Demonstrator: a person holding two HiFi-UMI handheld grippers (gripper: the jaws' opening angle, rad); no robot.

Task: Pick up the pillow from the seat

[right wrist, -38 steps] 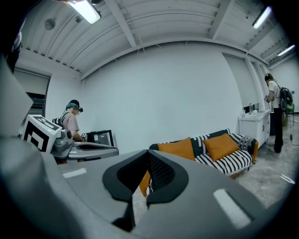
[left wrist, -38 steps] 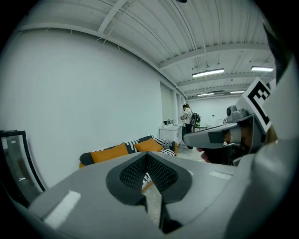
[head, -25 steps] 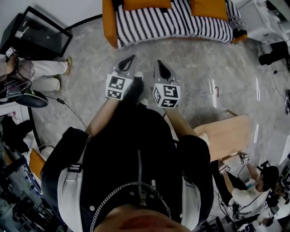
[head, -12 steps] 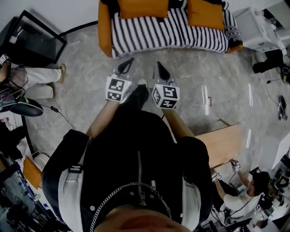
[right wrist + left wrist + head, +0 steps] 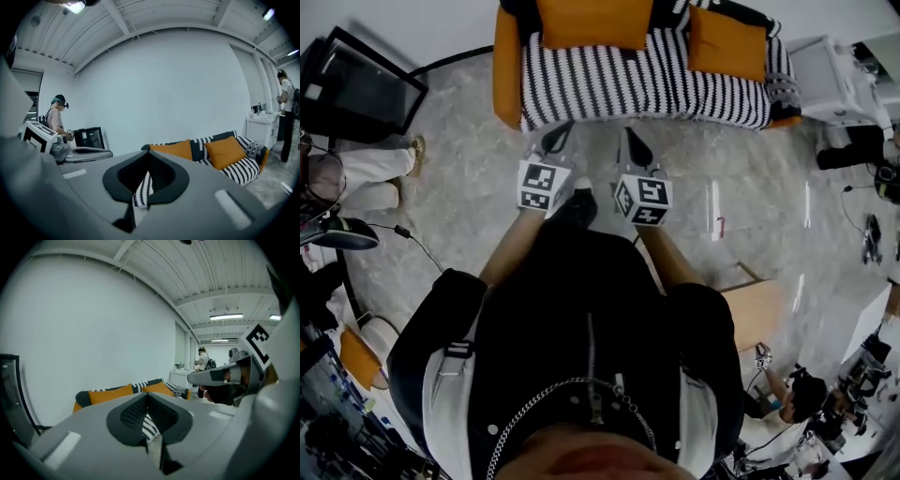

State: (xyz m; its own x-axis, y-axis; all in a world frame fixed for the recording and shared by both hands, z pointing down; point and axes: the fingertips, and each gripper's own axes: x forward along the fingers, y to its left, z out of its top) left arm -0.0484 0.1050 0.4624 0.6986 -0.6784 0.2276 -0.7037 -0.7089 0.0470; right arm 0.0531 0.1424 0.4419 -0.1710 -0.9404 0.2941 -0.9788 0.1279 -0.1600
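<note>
jaws closed — left gripper (image 5: 566, 129), right gripper (image 5: 630, 137), empty

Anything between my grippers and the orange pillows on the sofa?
Nothing visible. Only floor separates the left gripper and right gripper from the sofa; the wide orange pillow and the small orange pillow lie uncovered on it.

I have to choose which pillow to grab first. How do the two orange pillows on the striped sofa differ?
The left pillow looks wide and low, the right pillow squarer. The left pillow sits square to the sofa; the right pillow is turned at an angle. The left pillow lies in the sofa's left half, the right pillow near its right end. Both are orange.
</note>
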